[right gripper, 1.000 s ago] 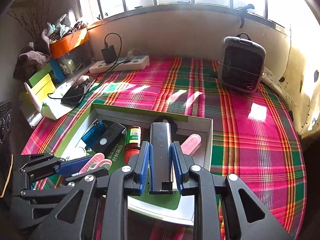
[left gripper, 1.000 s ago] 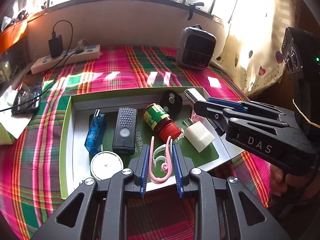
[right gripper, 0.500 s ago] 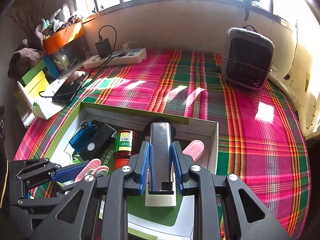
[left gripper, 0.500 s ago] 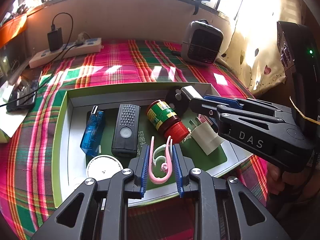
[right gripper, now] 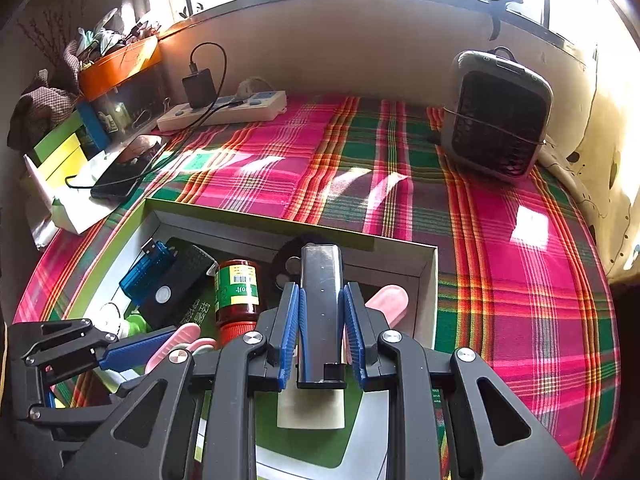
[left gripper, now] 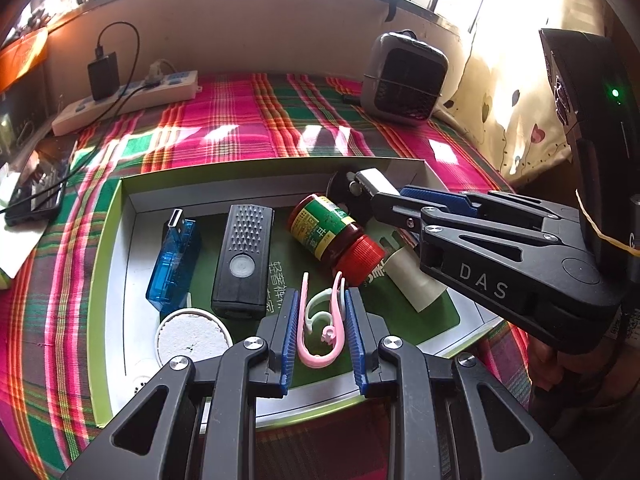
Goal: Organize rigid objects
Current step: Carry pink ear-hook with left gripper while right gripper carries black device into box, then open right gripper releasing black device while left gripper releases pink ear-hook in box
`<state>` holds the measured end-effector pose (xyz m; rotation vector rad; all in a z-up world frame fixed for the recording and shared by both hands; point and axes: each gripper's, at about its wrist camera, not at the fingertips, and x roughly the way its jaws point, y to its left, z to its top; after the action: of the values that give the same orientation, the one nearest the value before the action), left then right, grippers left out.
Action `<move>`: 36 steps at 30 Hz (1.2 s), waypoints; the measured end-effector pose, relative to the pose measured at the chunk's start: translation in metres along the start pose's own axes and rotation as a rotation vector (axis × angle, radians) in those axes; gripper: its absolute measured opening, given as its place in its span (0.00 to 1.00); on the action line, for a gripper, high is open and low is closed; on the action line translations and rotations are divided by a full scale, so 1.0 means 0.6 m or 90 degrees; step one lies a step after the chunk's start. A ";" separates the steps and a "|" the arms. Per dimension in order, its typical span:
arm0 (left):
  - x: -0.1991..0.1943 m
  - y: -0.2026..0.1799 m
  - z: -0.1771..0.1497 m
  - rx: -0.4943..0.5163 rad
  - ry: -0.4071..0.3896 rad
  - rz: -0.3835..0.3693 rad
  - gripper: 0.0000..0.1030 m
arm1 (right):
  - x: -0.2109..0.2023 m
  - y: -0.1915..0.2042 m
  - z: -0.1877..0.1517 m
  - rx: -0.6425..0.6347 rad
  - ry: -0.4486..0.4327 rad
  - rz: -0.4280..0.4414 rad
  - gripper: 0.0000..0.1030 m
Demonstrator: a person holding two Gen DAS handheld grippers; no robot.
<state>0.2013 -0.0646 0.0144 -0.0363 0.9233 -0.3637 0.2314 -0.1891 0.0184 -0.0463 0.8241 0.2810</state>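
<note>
1. Both grippers have pushed in closer over the green-rimmed box (left gripper: 105, 280) since a second ago, and its contents now loom larger in both views
2. Far left in the left wrist view, a white power strip (left gripper: 128, 100) with a black charger (left gripper: 103, 75) plugged in lies on the plaid cloth (left gripper: 248, 120), well beyond the box
3. Inside the box, at its left, the blue USB stick (left gripper: 174, 260) lies just beside the black ridged remote (left gripper: 244, 256), with a white round lid (left gripper: 192, 336) in front of them
4. Centre now: the left gripper (left gripper: 321, 328) pinches a pink clip (left gripper: 320, 332) between its blue pads, low over the box's near edge
5. Just right of the remote, the red-capped bottle (left gripper: 332, 236) lies on its side, cap toward the camera, with a white plug adapter (left gripper: 412, 280) near its cap
6. Over to the right, the right gripper (right gripper: 321, 320) is clamped on a silver metal bar (right gripper: 321, 304), held above the box's right half; a pink case (right gripper: 386, 300) lies just beside it
7. Far right, on the cloth, stands a grey heater (right gripper: 496, 120), well apart from the box
</note>
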 end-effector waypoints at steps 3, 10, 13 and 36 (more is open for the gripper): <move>0.001 0.001 0.001 -0.001 -0.001 0.000 0.22 | 0.001 -0.004 -0.001 0.006 0.000 0.002 0.24; 0.002 0.000 0.003 0.006 -0.003 0.005 0.22 | 0.003 -0.004 -0.002 0.008 -0.002 0.005 0.24; 0.003 0.000 0.002 0.005 -0.004 0.005 0.22 | 0.004 -0.004 -0.003 0.006 -0.002 0.006 0.24; 0.006 0.004 -0.001 -0.002 0.007 0.014 0.33 | 0.002 -0.002 -0.008 -0.001 -0.009 0.000 0.26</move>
<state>0.2034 -0.0634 0.0111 -0.0273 0.9339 -0.3419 0.2290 -0.1908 0.0144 -0.0448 0.8105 0.2822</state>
